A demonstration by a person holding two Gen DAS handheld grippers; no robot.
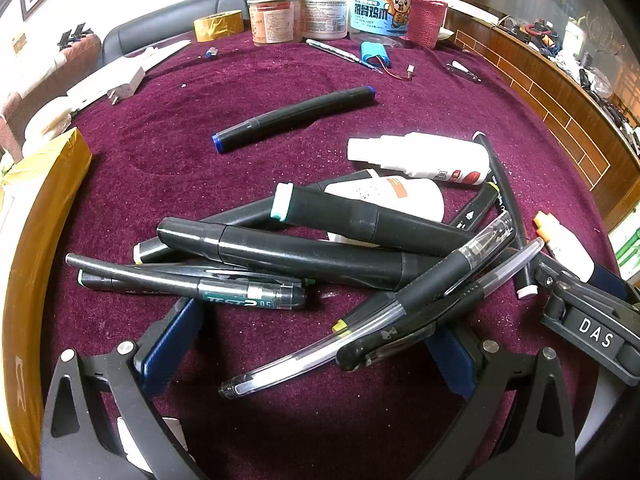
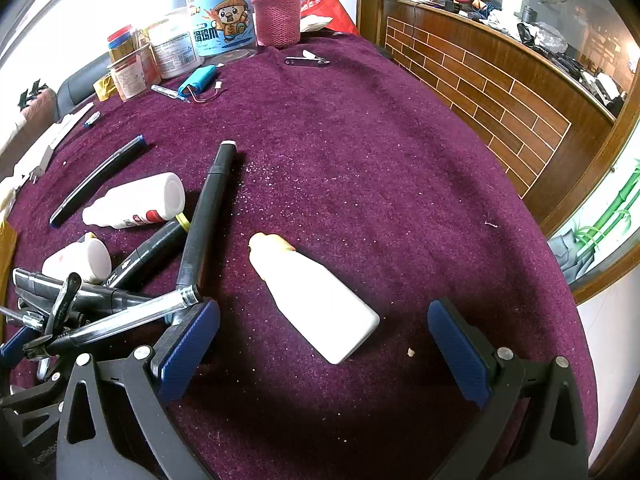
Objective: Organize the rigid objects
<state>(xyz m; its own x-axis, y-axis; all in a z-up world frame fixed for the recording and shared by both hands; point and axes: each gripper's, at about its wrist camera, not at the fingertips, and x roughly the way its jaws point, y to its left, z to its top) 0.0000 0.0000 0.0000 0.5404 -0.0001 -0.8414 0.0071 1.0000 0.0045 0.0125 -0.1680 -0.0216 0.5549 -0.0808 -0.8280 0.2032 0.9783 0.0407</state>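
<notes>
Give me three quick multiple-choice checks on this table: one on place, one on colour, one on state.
1. Where does the white plastic bottle with the orange tip lie?
A. between the right tool's fingers
B. inside a jar
C. on the pen pile

2. What colour are the end caps of the lone black marker lying apart from the pile?
A. red
B. blue
C. green

3. How is the left tool?
A. shut on a pen
B. open
C. out of view

Answers: A, it lies on the purple cloth between both pads; B, both ends show blue; B, its fingers stand wide apart.
</notes>
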